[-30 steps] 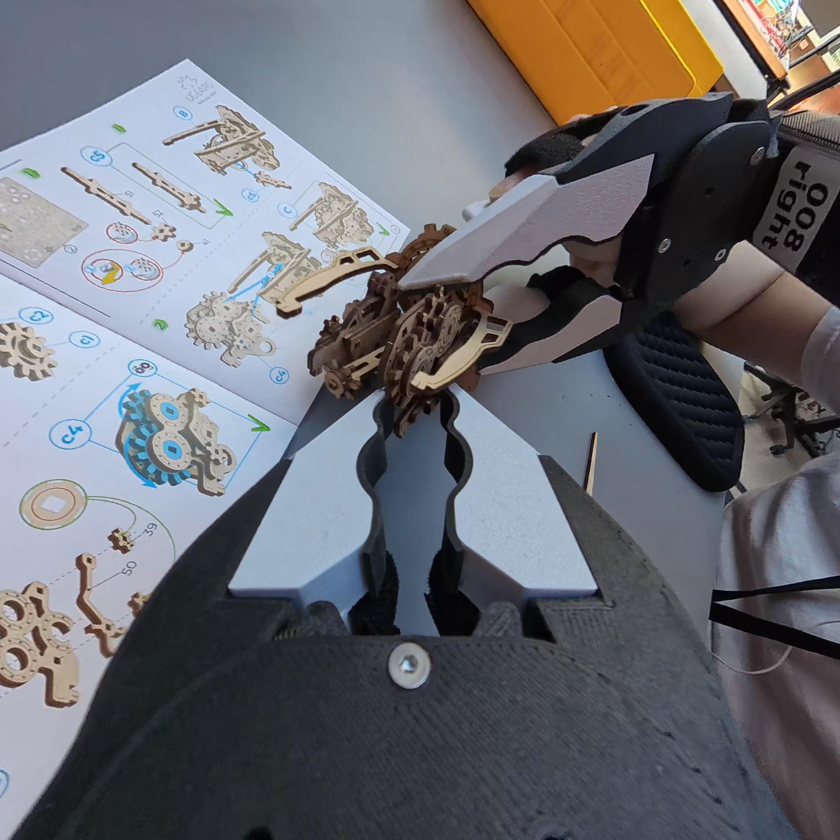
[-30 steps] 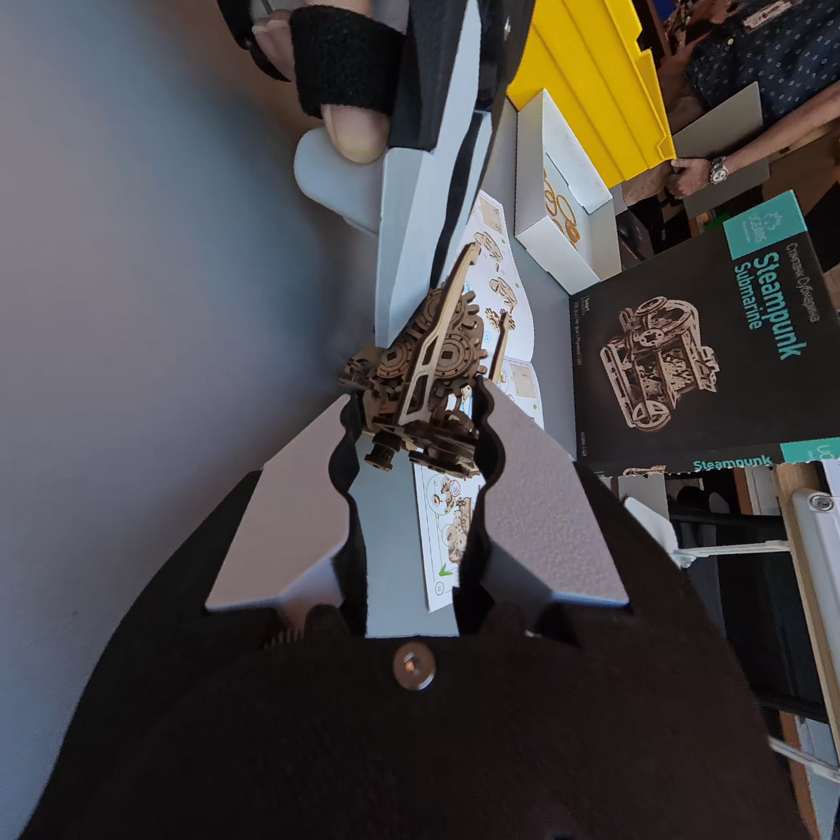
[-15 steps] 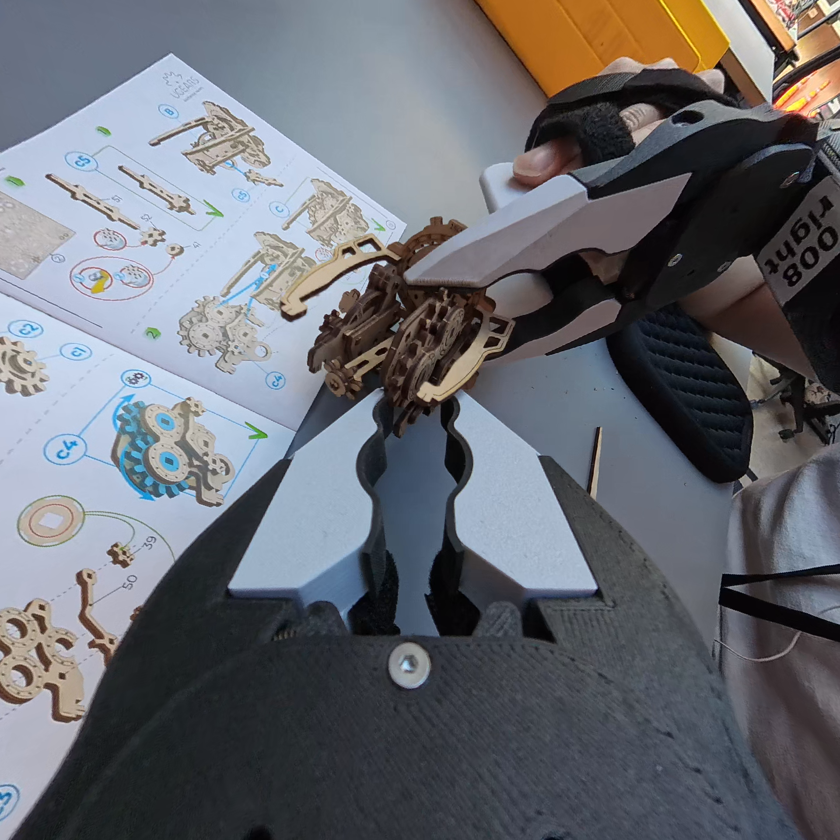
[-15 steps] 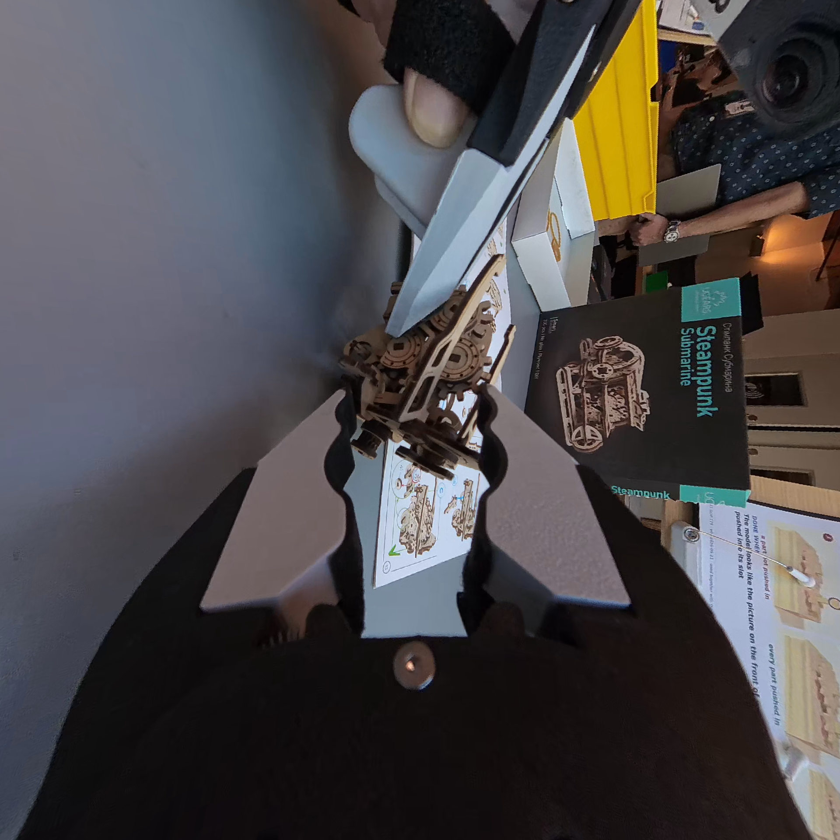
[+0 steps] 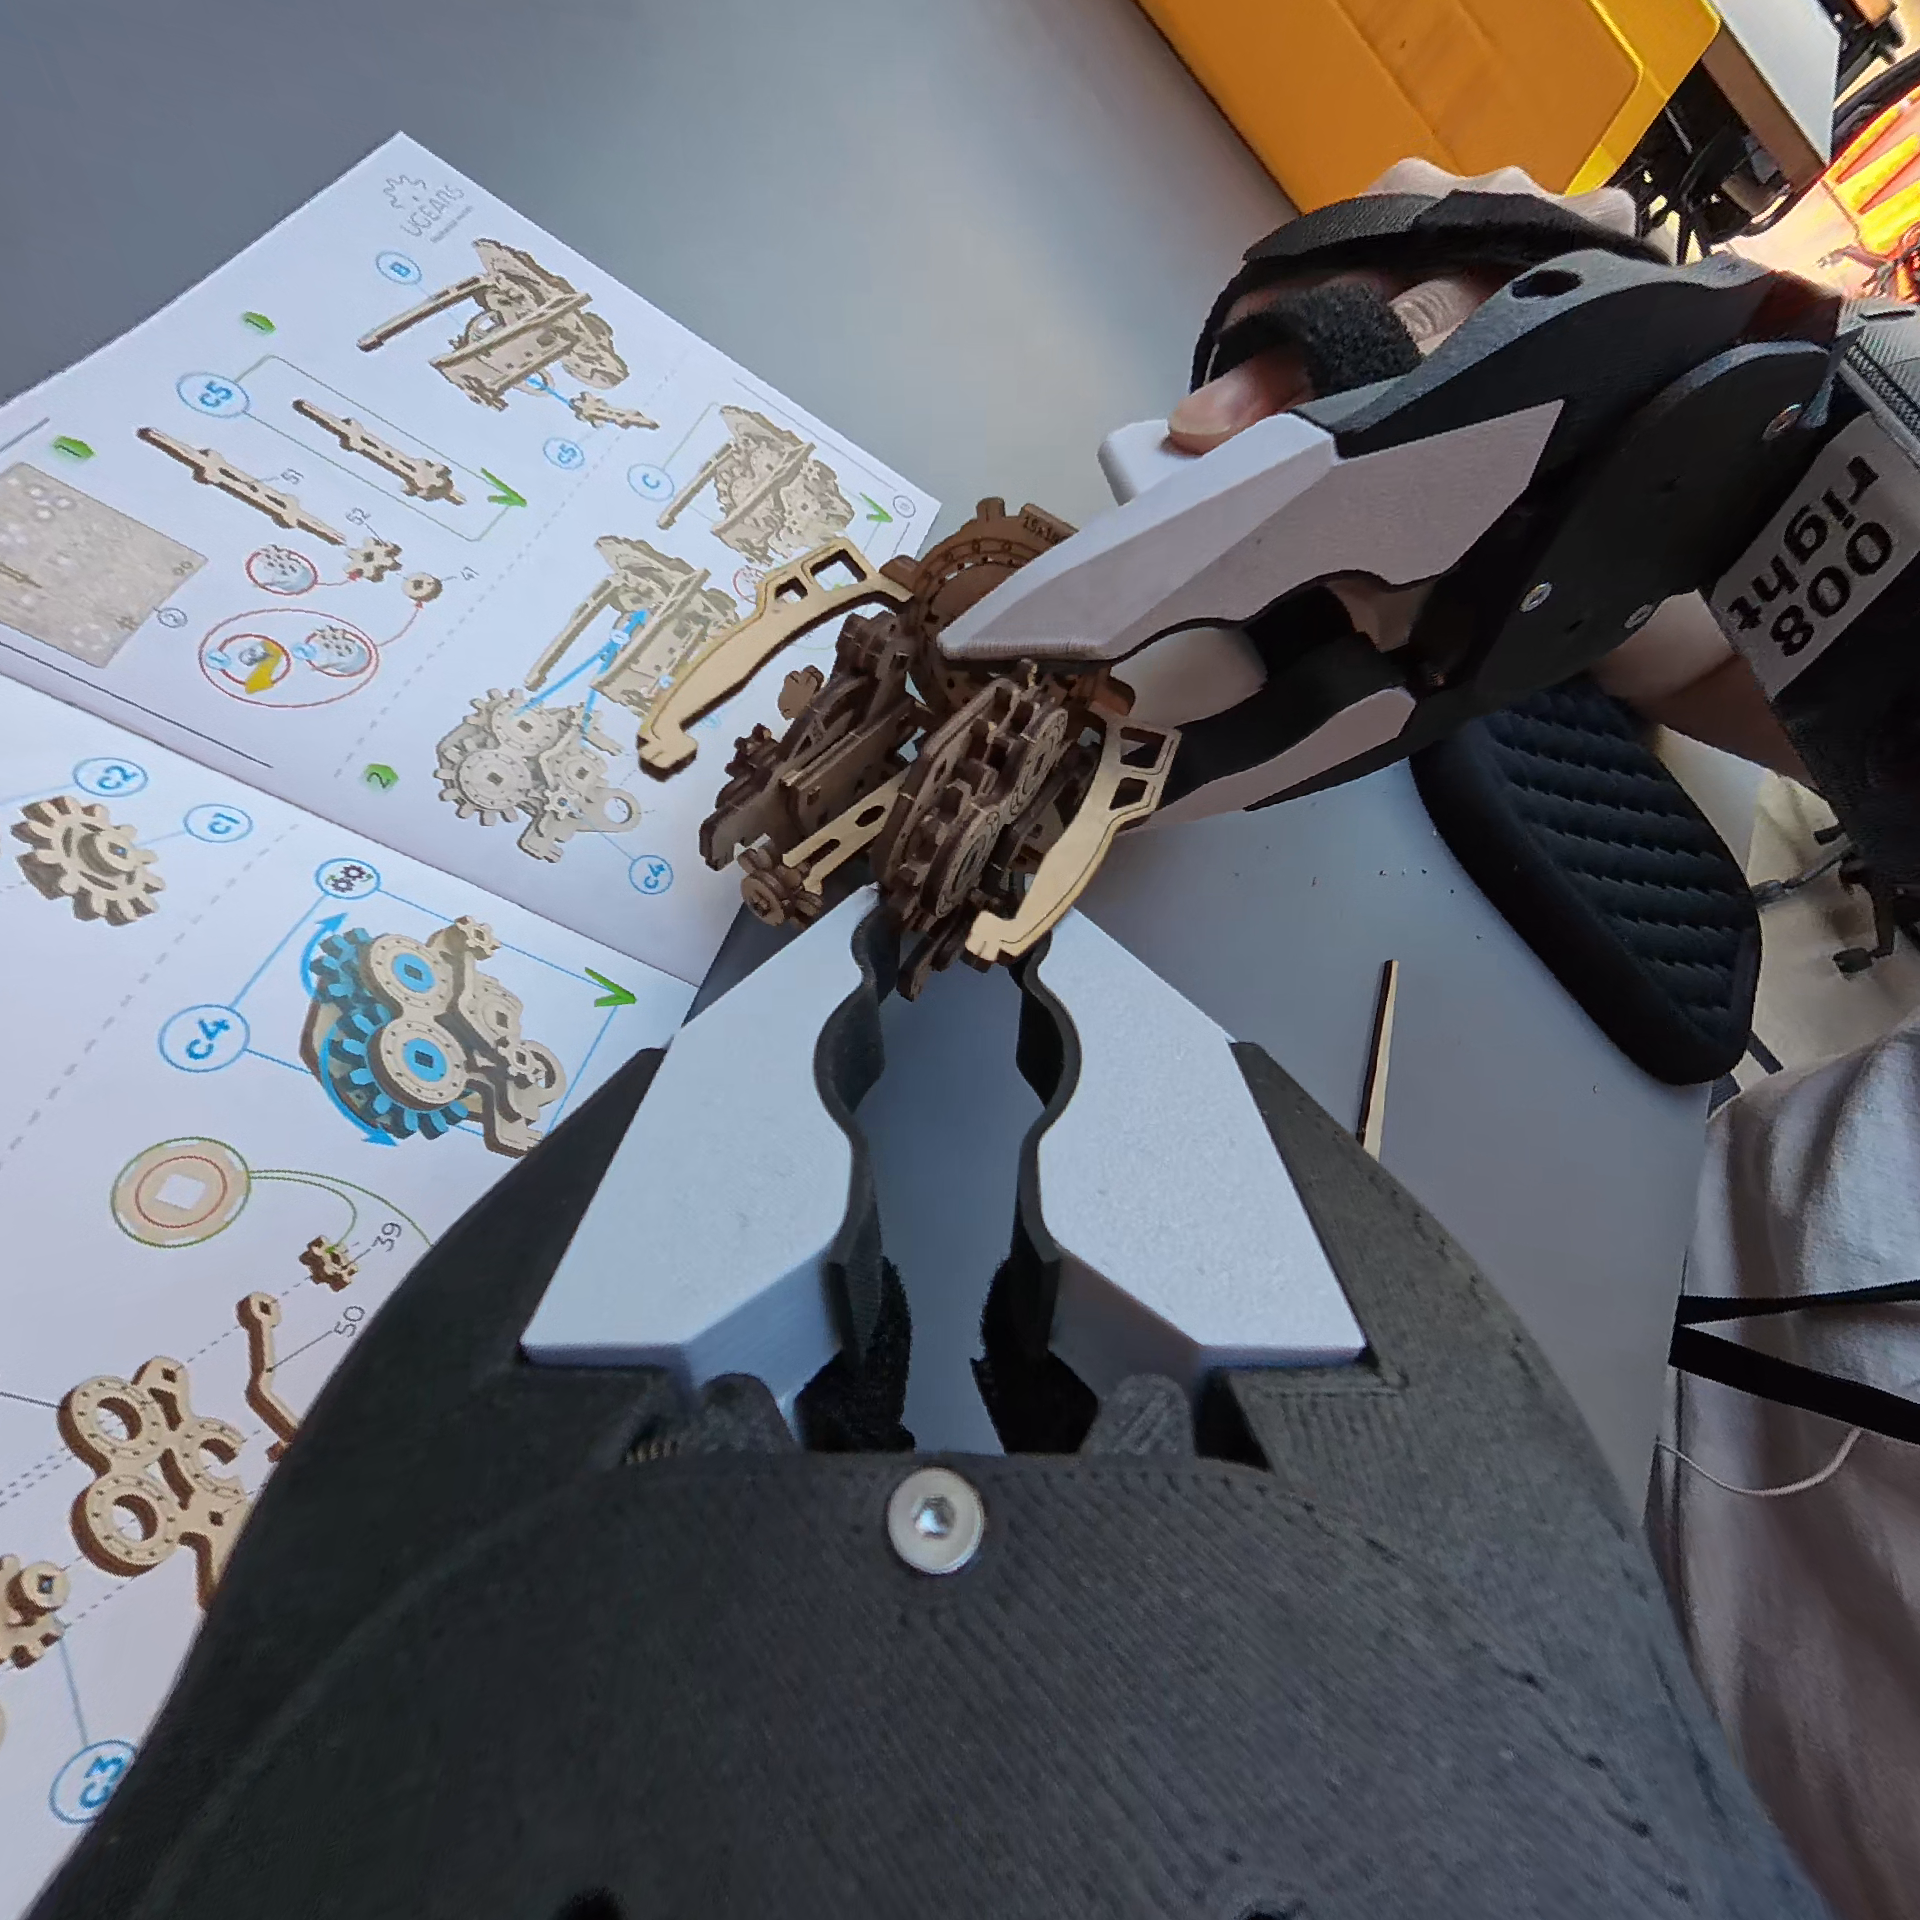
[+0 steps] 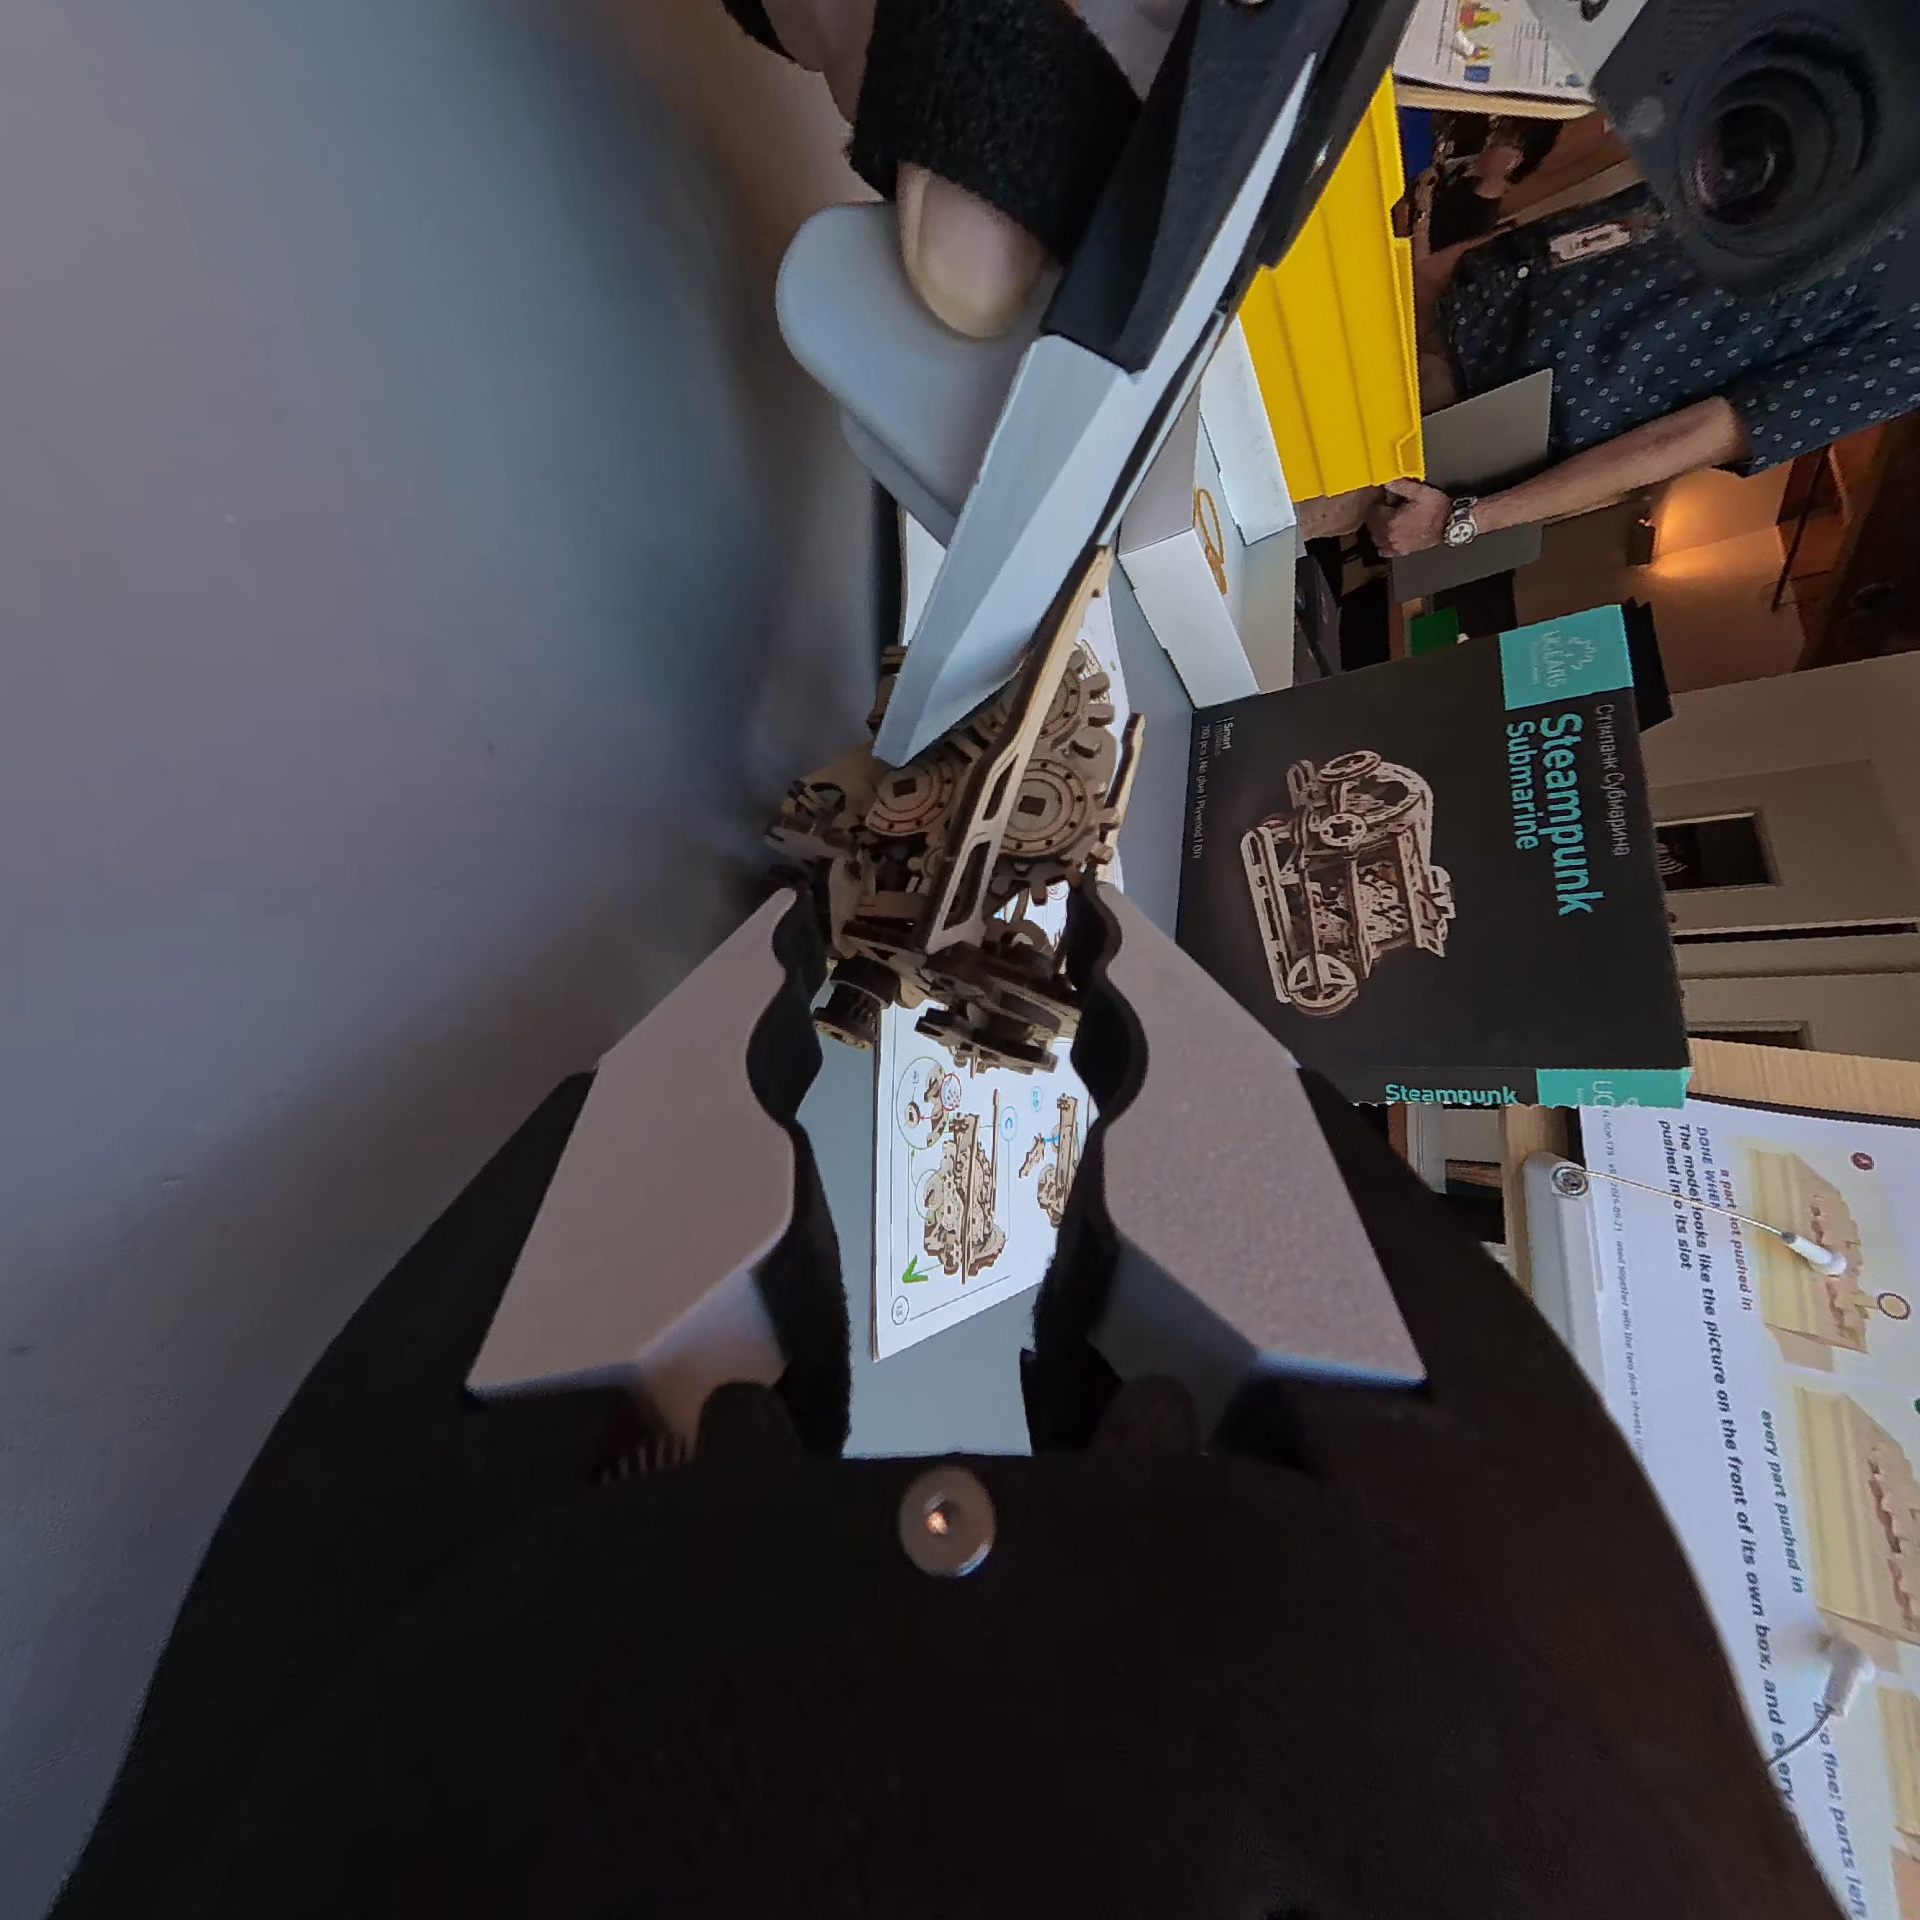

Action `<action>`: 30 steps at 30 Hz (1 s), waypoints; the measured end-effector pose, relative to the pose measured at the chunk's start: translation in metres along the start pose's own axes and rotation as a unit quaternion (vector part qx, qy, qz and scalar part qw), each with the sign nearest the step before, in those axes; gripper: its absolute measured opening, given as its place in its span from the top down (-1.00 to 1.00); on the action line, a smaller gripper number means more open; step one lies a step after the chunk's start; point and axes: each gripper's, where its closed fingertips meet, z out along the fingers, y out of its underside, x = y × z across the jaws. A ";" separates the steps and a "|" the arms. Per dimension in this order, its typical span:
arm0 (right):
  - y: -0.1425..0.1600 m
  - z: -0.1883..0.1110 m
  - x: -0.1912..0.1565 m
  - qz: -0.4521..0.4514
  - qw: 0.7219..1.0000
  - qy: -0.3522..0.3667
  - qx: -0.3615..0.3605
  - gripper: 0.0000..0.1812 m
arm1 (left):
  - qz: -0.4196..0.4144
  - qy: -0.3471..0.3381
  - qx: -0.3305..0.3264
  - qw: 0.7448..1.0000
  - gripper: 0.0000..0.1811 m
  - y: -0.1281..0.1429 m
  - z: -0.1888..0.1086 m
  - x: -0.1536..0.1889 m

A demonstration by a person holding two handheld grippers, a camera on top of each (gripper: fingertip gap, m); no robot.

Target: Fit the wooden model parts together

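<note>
Where the left hand-held gripper (image 5: 951, 935) meets the wooden model (image 5: 935, 769), the lower gears sink behind its fingertips (image 5: 1049, 940), so the exact contact cannot be read. The right hand-held gripper (image 5: 1049, 727) covers the model's far side in the left wrist view, and the inner faces of its fingers are hidden. In the right wrist view, the left gripper's grey finger (image 6: 997, 592) masks the model's top. The instruction sheet (image 5: 260, 644) runs off the left edge, its lower part hidden beneath the gripper body. The yellow bin (image 5: 1455, 94) is cropped at the top.
</note>
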 end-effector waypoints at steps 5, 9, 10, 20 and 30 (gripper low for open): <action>0.000 0.002 0.002 0.016 1.000 0.008 -0.001 0.49 | 0.002 -0.004 0.000 1.000 0.79 -0.001 -0.001 -0.001; -0.001 0.002 0.003 0.015 1.000 0.003 0.004 0.47 | -0.005 0.002 -0.003 1.000 0.79 0.000 -0.001 0.000; -0.001 0.003 0.003 0.008 1.000 0.003 0.007 0.46 | -0.007 0.004 -0.003 1.000 0.78 0.001 -0.001 0.000; -0.003 0.006 0.005 0.013 1.000 -0.016 0.020 0.44 | 0.000 0.011 0.004 1.000 0.79 0.000 0.000 -0.001; -0.007 0.007 0.005 -0.030 0.999 0.003 0.019 0.43 | 0.041 0.004 0.010 0.999 0.78 0.003 -0.001 0.001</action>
